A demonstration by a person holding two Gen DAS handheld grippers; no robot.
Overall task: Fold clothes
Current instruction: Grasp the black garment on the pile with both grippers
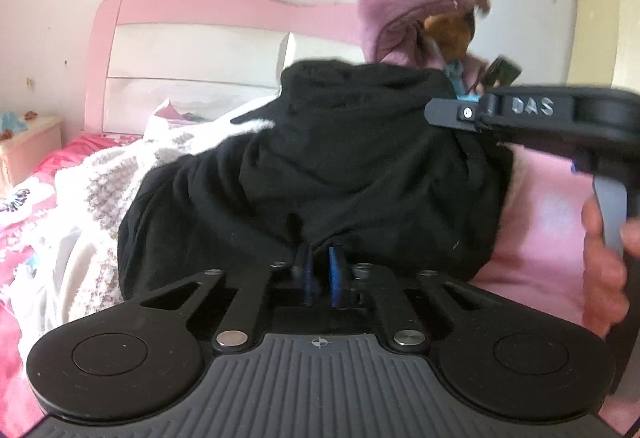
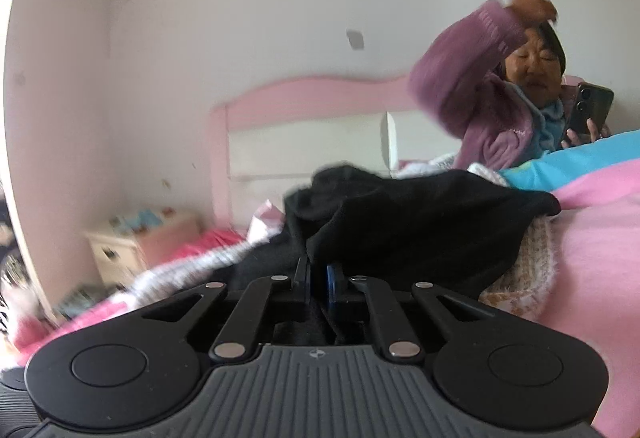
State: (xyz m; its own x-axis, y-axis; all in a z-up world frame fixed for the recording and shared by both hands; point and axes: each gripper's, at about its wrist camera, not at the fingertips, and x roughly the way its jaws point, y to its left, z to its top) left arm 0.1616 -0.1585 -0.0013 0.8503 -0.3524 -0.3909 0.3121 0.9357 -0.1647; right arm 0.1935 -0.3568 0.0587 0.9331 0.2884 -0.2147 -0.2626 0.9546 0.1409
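Left wrist: both tools pinch soft, rumpled black garment.

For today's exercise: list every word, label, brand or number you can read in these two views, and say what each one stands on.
"DAS": raised letters on the side of the right gripper, seen from the left wrist view.
Crosshair mark, no letters: on the ribbed grey body of each gripper.
Pale marking on the purple jacket: too blurred to read.
Nothing else legible.
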